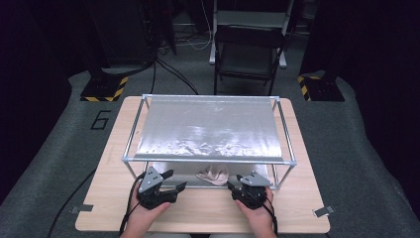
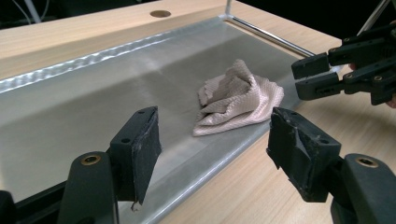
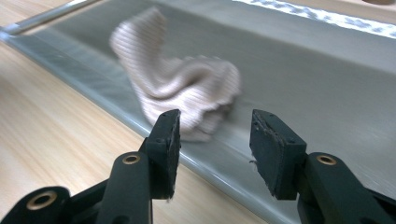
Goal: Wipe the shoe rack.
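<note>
Cloth (image 1: 213, 174) lies crumpled on silver lower shelf (image 1: 183, 171), wooden table (image 1: 208, 210).

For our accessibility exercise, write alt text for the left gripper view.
A crumpled pale pink cloth lies on a silvery metal tray set on a wooden table. The left gripper has open jaws in front of the cloth, and the right gripper reaches in from the right.

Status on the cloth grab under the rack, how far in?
Done: both tools sit at the rack's near edge, open. In hand: the right tool points at the crumpled cloth on the lower metal sheet, not touching it; the left tool stands open farther back. Left: close on the cloth and pull it out.
</note>
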Demonstrator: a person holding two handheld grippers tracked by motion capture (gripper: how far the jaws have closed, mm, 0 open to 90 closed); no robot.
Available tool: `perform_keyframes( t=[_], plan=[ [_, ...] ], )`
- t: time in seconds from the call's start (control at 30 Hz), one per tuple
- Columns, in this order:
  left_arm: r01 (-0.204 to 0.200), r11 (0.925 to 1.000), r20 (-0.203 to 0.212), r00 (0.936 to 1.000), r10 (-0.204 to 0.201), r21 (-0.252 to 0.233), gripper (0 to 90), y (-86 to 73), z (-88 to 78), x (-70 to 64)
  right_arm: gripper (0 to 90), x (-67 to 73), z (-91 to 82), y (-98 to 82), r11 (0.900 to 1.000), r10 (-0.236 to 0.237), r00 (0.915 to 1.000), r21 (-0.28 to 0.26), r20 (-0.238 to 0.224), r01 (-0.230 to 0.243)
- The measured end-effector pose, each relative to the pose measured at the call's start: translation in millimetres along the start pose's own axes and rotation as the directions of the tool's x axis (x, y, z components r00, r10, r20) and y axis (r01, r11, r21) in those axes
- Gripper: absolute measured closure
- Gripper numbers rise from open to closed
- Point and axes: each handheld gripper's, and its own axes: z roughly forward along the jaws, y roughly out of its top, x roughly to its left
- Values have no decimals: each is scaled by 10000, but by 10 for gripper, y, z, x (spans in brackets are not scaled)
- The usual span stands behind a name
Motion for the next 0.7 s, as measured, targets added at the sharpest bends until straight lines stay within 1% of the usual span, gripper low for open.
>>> perform_keyframes(
  t=[0.03,0.07,0.1,0.13,0.17,0.2,0.23,0.27,0.3,0.33,0.37,0.4,0.43,0.47,0.5,0.53,0.57,0.6,0.63,0.67,0.7],
  plan=[
    [-15,10000,3,10000,15,-6,341,-4,40,-12,528,-21,-5,-15,9999,106,9999,46,73,-106],
    [-101,9999,64,9999,101,28,340,-5,73,-19,527,-45,-5,-34,9998,176,9996,-40,212,-175],
    [-153,9999,103,9998,153,30,341,-10,108,-30,526,-81,-16,-46,9999,38,9998,118,212,-40],
    [-173,9998,83,9998,174,-47,340,-15,148,-43,524,-101,-17,-64,9998,114,9996,158,270,-118],
    [-145,9999,167,9998,145,30,339,-18,176,-52,517,-115,-14,-81,9995,198,9991,221,385,-207],
    [-264,9997,83,9996,264,9,337,-21,207,-55,510,-136,-7,-96,9997,151,9985,166,524,-160],
    [-107,9999,158,9998,107,8,334,-26,231,-68,503,-153,-4,-106,9994,144,9982,321,586,-163],
    [96,9999,156,9998,-96,-43,331,-36,278,-91,498,-153,4,-118,9988,336,9974,322,638,-357],
    [-180,9998,106,9998,180,-16,325,-35,307,-77,495,-173,15,-130,9990,289,9970,328,723,-313],
    [22,10000,202,9998,-24,74,320,-40,336,-96,495,-168,14,-137,9977,526,9959,390,740,-556],
    [-1,10000,200,9998,-1,64,321,-42,373,-102,492,-176,20,-145,9975,571,9955,381,752,-601],
    [-81,9999,250,9997,78,116,321,-41,412,-107,492,-213,21,-153,9984,216,9962,500,843,-259],
    [372,9992,283,9989,-376,155,321,-46,435,-139,492,-217,19,-158,9977,395,9952,517,895,-442],
    [391,9992,251,9989,-393,83,322,-47,471,-151,490,-220,40,-167,9973,523,9943,467,925,-568],
    [426,9991,259,9988,-427,48,323,-46,499,-164,491,-229,43,-167,9958,765,9931,430,884,-806],
    [-273,9995,352,9990,267,160,325,-34,518,-130,489,-240,39,-164,9955,825,9928,401,872,-862],
    [-281,9995,395,9988,274,162,326,-36,555,-148,487,-259,41,-168,9952,740,9935,576,865,-791],
    [-520,9983,389,9979,510,251,326,-31,569,-142,483,-251,55,-163,9937,1021,9918,388,775,-1053],
    [-456,9986,448,9980,445,249,325,-35,598,-158,479,-246,58,-161,9927,1126,9908,345,746,-1154],
    [-455,9987,449,9980,444,238,320,-37,622,-170,467,-253,47,-161,9925,1123,9915,418,662,-1152],
    [-497,9985,412,9980,487,229,313,-34,645,-176,461,-265,43,-170,9938,992,9924,429,722,-1024]
  ],
)
